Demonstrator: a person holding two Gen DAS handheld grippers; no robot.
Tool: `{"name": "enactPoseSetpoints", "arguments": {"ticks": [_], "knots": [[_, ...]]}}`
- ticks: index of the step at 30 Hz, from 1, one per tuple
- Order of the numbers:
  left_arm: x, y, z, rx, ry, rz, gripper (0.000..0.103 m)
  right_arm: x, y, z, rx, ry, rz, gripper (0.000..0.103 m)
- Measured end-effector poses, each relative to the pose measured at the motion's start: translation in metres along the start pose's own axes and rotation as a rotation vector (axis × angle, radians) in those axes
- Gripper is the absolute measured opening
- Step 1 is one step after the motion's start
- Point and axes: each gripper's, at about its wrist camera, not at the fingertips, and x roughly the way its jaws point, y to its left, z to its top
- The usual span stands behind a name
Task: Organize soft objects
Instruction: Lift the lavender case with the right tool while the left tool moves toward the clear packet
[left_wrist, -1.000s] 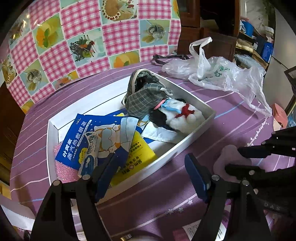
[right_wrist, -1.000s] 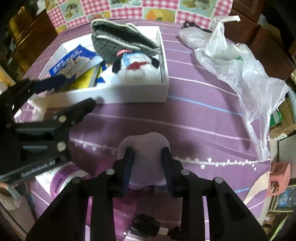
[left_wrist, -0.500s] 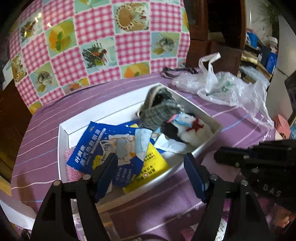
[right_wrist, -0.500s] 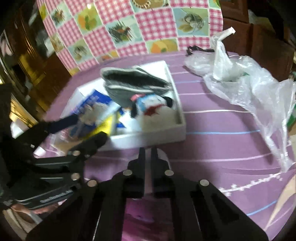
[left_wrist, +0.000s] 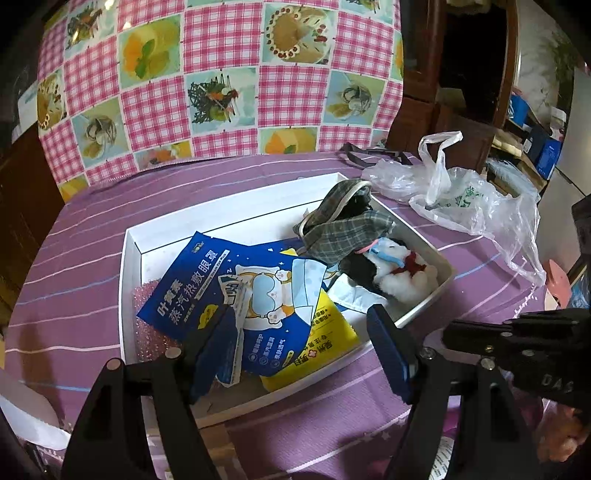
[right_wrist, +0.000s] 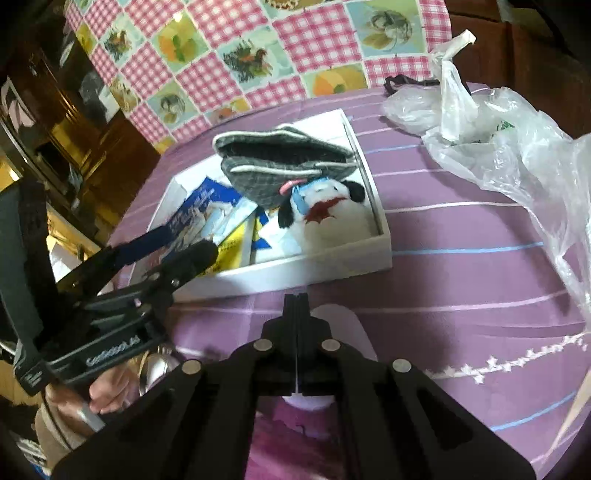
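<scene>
While the right tongs (right_wrist: 296, 301) pinch shut on a pale lilac soft pad (right_wrist: 341, 321) lying flat on the desk's purple striped cloth (right_wrist: 461, 258), just in front of the white tray (right_wrist: 314, 271), the left tongs (left_wrist: 301, 350) hover open and empty over the tray's near edge, likely waiting. Inside lie glossy blue packets (left_wrist: 207, 291), a checked fabric pouch (left_wrist: 340, 229) and a fluffy plush toy (left_wrist: 399, 273).

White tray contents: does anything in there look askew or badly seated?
Yes. The blue packet lies tilted, one corner propped on the white tray wall. The plaid cloth item slumps over the plush toy, crowded into one end. Nothing looks spilled or torn.
</scene>
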Motion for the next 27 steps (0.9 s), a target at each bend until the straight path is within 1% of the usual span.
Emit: {"name": "enactPoseSetpoints", "arguments": {"ticks": [1,2,4,5,6,7,8,10,12,13,15,19,20,21,22,23,24,25,26,27], "knots": [[0.001,0.000,0.000,-0.001,0.003,0.000,0.073,-0.001,0.002,0.001,-0.010,0.024,-0.035,0.001],[0.001,-0.001,0.000,-0.001,0.005,-0.001,0.073,-0.002,0.005,0.003,-0.038,0.049,-0.089,0.003],[0.001,-0.002,-0.001,0.005,0.007,-0.006,0.073,-0.003,0.013,0.001,-0.114,0.072,-0.189,0.016],[0.001,-0.002,-0.001,0.008,0.006,-0.007,0.073,-0.003,0.016,-0.002,-0.142,0.087,-0.218,0.037],[0.001,-0.002,-0.001,0.009,0.005,-0.007,0.073,-0.001,0.020,-0.004,-0.168,0.110,-0.241,0.062],[0.000,-0.003,-0.001,0.010,0.003,-0.008,0.073,0.001,0.021,-0.006,-0.178,0.126,-0.245,0.071],[0.000,-0.003,0.000,0.010,0.002,-0.009,0.073,0.005,0.022,-0.008,-0.180,0.145,-0.230,0.077],[-0.001,-0.003,0.000,0.008,-0.001,-0.015,0.073,0.010,0.021,-0.009,-0.170,0.171,-0.199,0.078],[-0.002,-0.003,0.000,0.006,-0.003,-0.017,0.073,0.021,0.018,-0.012,-0.143,0.243,-0.178,0.083],[-0.002,-0.002,0.000,0.005,-0.004,-0.018,0.073,0.019,0.019,-0.012,-0.148,0.210,-0.167,0.084],[-0.002,-0.003,0.000,0.007,-0.003,-0.018,0.073,0.022,0.020,-0.013,-0.146,0.225,-0.154,0.084],[-0.002,-0.003,0.000,0.007,-0.003,-0.014,0.073,0.030,0.028,-0.015,-0.174,0.252,-0.208,0.085],[-0.002,-0.002,0.000,0.007,-0.002,-0.012,0.073,0.034,0.035,-0.017,-0.206,0.268,-0.239,0.088],[-0.002,-0.002,0.000,0.007,-0.001,-0.010,0.073,0.038,0.038,-0.018,-0.206,0.291,-0.247,0.090],[-0.002,-0.002,0.000,0.008,-0.001,-0.008,0.073,0.038,0.042,-0.019,-0.204,0.292,-0.278,0.090],[-0.002,-0.002,0.000,0.008,-0.001,-0.006,0.073,0.039,0.042,-0.020,-0.195,0.285,-0.306,0.087],[-0.002,-0.002,0.000,0.010,0.000,-0.005,0.073,0.039,0.043,-0.021,-0.194,0.276,-0.336,0.080],[-0.002,-0.003,0.000,0.010,0.000,-0.003,0.073,0.036,0.042,-0.021,-0.178,0.249,-0.342,0.074],[-0.001,-0.003,0.000,0.010,0.001,-0.001,0.073,0.034,0.041,-0.021,-0.163,0.225,-0.349,0.066],[-0.001,-0.003,0.000,0.010,0.002,0.000,0.073,0.032,0.038,-0.021,-0.140,0.205,-0.352,0.064]]}}
